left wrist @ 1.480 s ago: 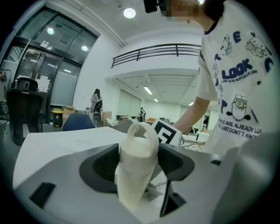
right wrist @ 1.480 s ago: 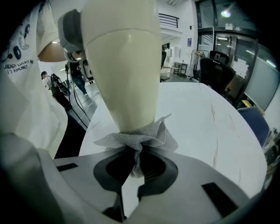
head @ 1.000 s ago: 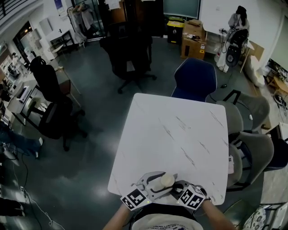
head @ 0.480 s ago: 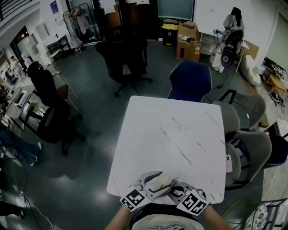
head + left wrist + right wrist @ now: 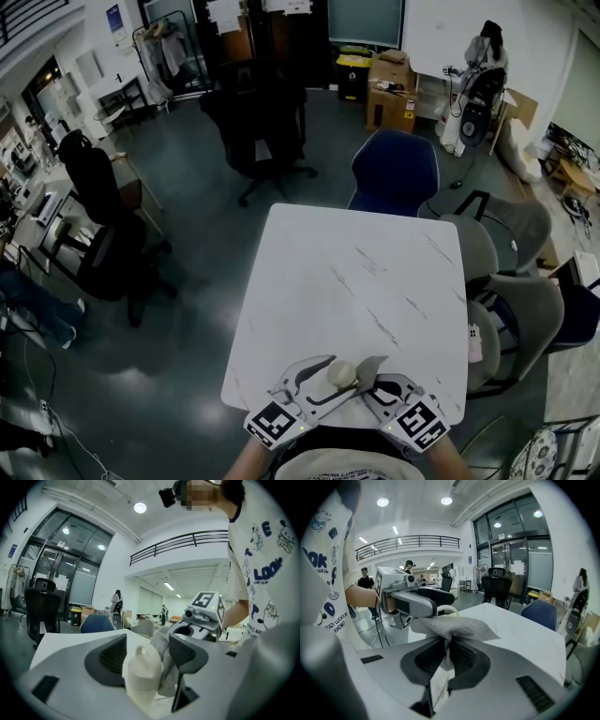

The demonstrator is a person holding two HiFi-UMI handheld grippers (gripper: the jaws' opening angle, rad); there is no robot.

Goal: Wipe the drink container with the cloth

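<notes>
A small cream drink container (image 5: 340, 374) with a loop on its cap stands at the near edge of the white table (image 5: 356, 281). My left gripper (image 5: 328, 379) is shut on it, and in the left gripper view the container (image 5: 142, 667) sits between the jaws of that gripper (image 5: 149, 654). A grey cloth (image 5: 369, 367) is clamped in my right gripper (image 5: 373, 382) and lies against the container's right side. The cloth (image 5: 451, 629) fans out above the right gripper (image 5: 447, 656) in the right gripper view, hiding most of the container.
A blue chair (image 5: 395, 173) stands at the table's far edge and grey chairs (image 5: 520, 309) at its right. A black office chair (image 5: 258, 117) stands farther back on the dark floor. The person's white printed shirt (image 5: 262, 588) is close behind both grippers.
The right gripper has shifted a little with the cloth beside the container. The left gripper keeps its hold in about the same place.
</notes>
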